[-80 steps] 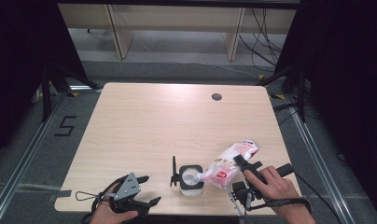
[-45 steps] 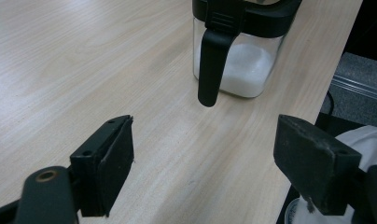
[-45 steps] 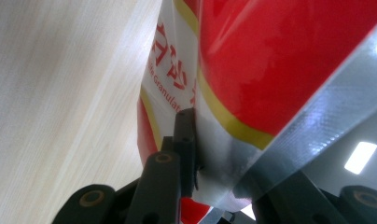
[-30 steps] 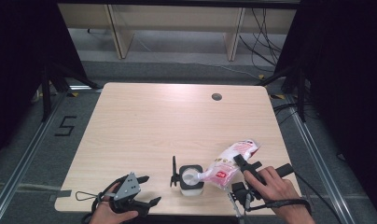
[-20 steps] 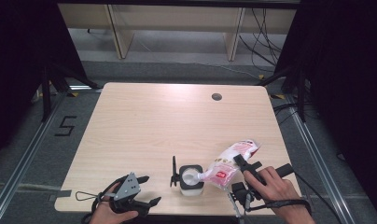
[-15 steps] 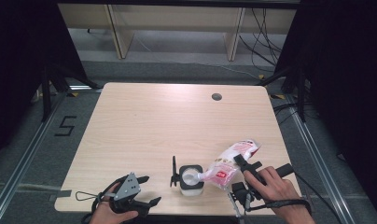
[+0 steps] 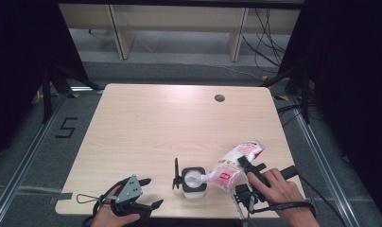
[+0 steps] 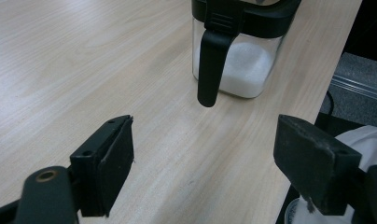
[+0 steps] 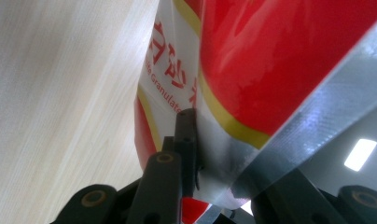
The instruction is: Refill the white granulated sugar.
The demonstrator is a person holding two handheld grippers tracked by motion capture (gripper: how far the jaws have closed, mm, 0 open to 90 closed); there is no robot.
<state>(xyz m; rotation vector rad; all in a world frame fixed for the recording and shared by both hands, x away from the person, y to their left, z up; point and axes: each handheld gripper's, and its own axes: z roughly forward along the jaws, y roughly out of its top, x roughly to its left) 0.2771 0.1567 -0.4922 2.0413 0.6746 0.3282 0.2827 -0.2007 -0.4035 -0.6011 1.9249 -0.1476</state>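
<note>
**Pouring carries on: bag tilted into the jar, almost nothing shifting**

Nearest the person, the left gripper [image 7: 132, 196] is resting at the front edge of the tabletop [image 7: 146, 127], its fingers [image 8: 107, 163] standing wide apart with nothing between them. Over the last few seconds it is staying exactly where it was, taking no part in the work.

Just beyond, to the right, the right gripper [image 7: 248, 177] is clamping the lower edge of the red-and-white sugar bag [image 7: 234, 165], its fingers [image 9: 184, 149] pressed tight on the plastic seam. The bag is being held tilted, its mouth lowered into the open top of the clear jar [image 7: 194, 182], which is standing near the front edge with its black lid [image 7: 176, 172] flipped up. White sugar [image 8: 245, 70] is already lying in the jar's bottom.

The only change is a very slight settling of the bag; hand and jar are keeping their places. This probably means the pour is running steadily and the jar is filling slowly, with much room left.

Farther off, the tabletop is lying bare up to a small dark hole [image 7: 220, 98] near the far edge.
</note>
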